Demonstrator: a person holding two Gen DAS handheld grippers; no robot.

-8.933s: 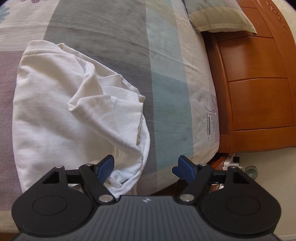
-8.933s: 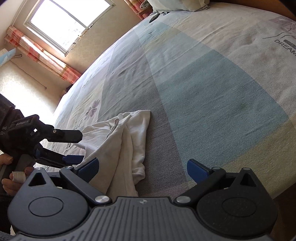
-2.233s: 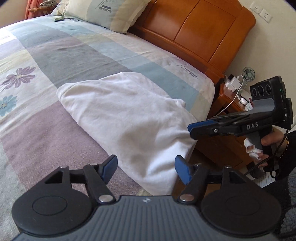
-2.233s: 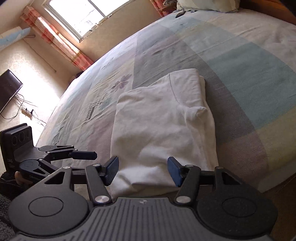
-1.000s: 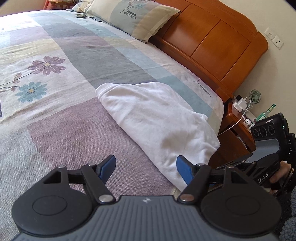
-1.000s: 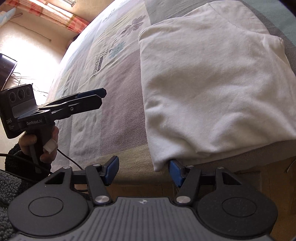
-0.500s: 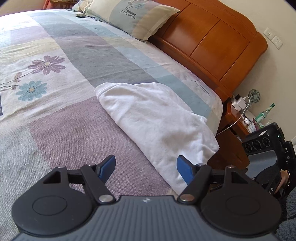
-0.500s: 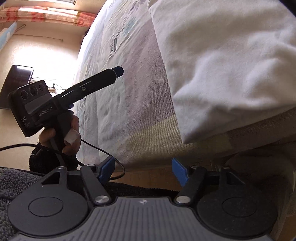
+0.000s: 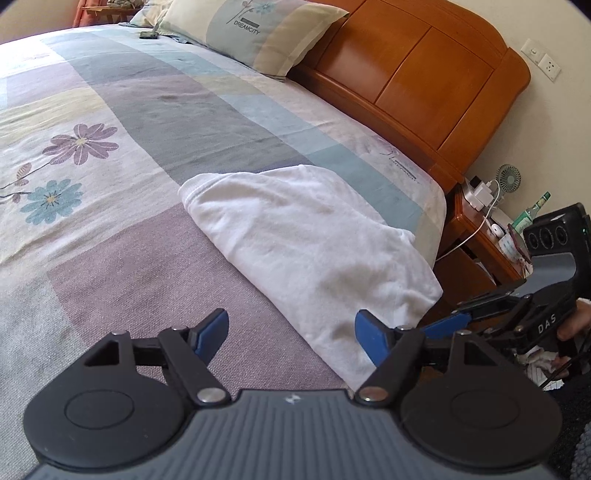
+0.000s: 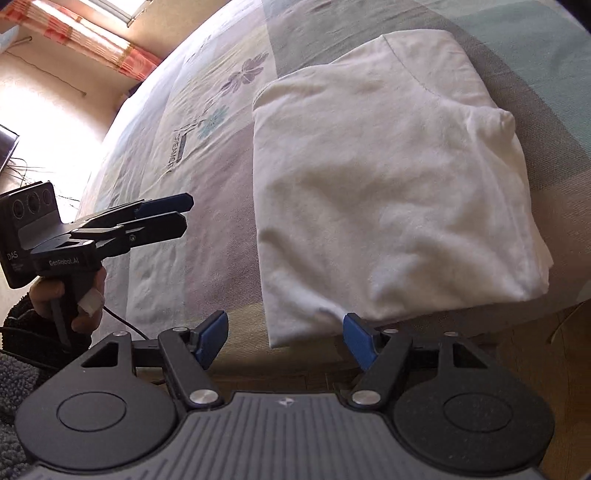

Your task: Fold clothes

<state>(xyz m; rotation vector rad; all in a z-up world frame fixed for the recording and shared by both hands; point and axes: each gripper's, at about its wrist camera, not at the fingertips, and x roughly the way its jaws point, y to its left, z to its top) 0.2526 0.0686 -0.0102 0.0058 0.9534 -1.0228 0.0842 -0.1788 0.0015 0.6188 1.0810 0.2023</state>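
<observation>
Left wrist view: the left gripper point(image 9: 291, 332) gapes wide and empty at the bottom; the folded white shirt point(image 9: 314, 243) lies centre-right near the bed point(image 9: 110, 240) edge.

Right wrist view: the right gripper point(image 10: 284, 338), open and empty, sits below the shirt's near hem; a clean next fold probably means pinching both near corners evenly.

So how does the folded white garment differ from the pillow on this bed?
The white garment is plain and lies folded flat near the bed's side edge; the pillow is striped in blue and beige, with printed lettering, and is plump. The pillow sits against the wooden headboard, the garment further down. Both rest on the patchwork bedspread.
</observation>
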